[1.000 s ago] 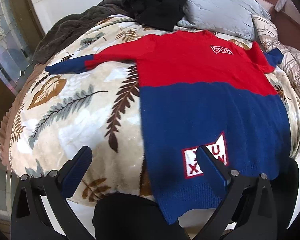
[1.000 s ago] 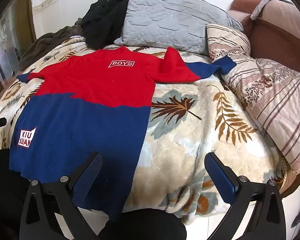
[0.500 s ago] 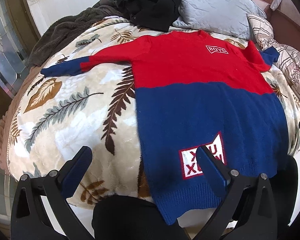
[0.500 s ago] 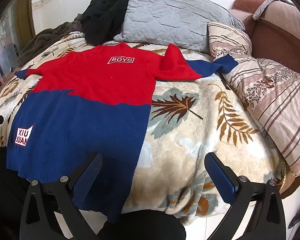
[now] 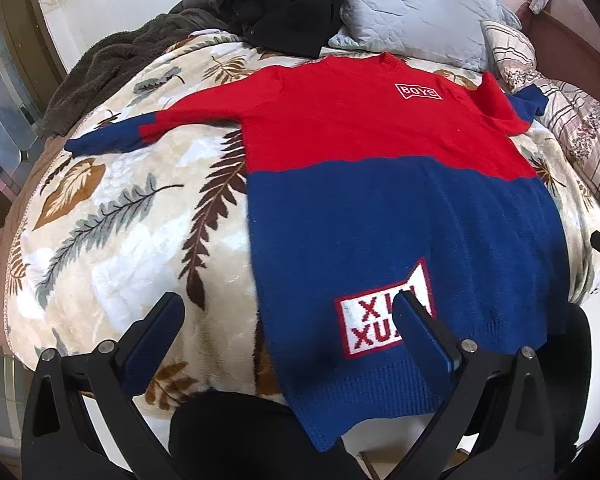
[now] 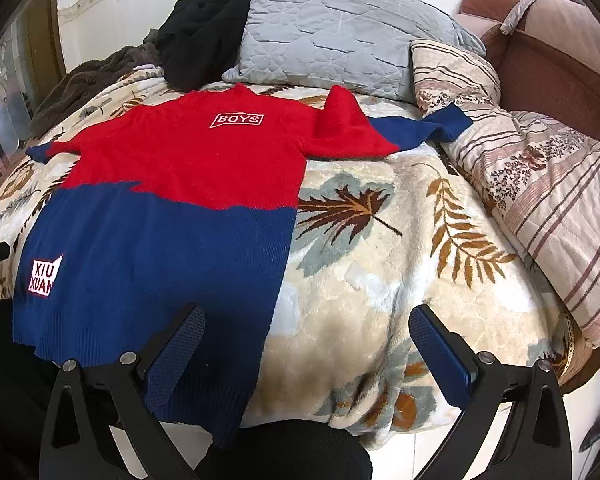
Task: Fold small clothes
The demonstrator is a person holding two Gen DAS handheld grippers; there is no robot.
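Lying flat and unfolded on the bed point(image 6: 400, 240): sweater point(image 5: 380, 208), both sleeves spread out. No fold made yet; whole job remains. Left tool point(image 5: 288, 320) and right tool point(image 6: 306, 330) released, empty, above hem.

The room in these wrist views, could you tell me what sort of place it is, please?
Most likely a bedroom: a bed under a leaf-print blanket, a grey quilted pillow with a striped one beside it, and a red-and-blue sweater spread flat on top.
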